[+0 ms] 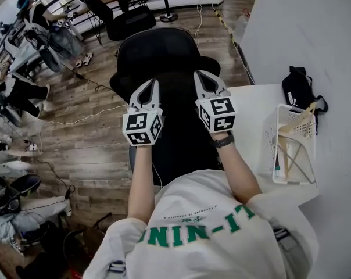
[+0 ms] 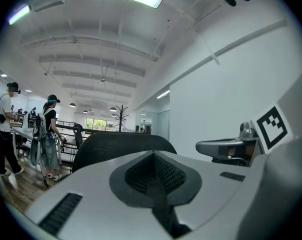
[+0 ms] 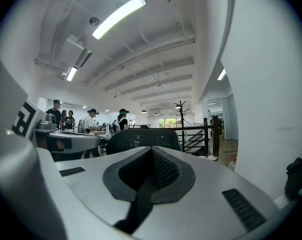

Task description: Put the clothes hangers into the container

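Hovering clenched and empty, the left gripper (image 1: 152, 86) and right gripper (image 1: 199, 77) are well apart from the pale wooden hangers (image 1: 296, 121), probably light, stiff, best pinched mid-bar.

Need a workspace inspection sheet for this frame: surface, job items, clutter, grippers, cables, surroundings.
Surface: white table on the person's right.
Job's things: wooden hangers lying in the white basket on the table.
Clutter: black bag beside the basket.
Grippers: left hand-held gripper and right hand-held gripper both shut, empty, held above the black office chair.
Cables: loose cables across the wood floor; none seen on the table.
Surroundings: people at desks beyond.
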`<state>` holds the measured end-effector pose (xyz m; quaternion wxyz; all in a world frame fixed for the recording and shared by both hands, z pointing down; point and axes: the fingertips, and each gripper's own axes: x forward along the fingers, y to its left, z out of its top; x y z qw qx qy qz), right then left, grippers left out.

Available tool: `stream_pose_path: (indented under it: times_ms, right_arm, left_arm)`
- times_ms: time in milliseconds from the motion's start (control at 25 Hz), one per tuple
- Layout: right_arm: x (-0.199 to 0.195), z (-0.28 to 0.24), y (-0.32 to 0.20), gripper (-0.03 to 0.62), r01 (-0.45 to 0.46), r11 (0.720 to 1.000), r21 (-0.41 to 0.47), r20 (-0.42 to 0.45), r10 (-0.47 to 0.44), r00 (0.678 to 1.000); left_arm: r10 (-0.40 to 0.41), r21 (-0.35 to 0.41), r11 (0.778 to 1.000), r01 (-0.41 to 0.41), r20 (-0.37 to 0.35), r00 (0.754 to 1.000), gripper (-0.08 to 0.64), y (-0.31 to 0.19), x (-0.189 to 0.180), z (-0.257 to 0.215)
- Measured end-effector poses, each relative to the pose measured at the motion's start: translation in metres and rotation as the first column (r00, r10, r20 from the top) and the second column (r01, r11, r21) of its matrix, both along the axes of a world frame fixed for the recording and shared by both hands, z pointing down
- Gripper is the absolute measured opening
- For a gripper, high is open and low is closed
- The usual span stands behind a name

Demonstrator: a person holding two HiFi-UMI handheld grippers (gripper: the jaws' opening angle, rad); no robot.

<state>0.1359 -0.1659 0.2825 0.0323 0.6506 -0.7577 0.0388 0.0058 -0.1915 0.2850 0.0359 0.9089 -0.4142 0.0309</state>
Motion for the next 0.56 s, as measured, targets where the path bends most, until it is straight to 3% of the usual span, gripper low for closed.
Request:
stream_pose_path:
  times_ms: [560]
  right_arm:
    - [0.018,0.026,0.022,0.012,0.031,0.998,-0.051,-0.020,-0.032,0.999]
  left_arm:
    - [0.016,-0.021,1.000,-0.016,-0.007,1.000,0.014,-0.002,0.004,0.020]
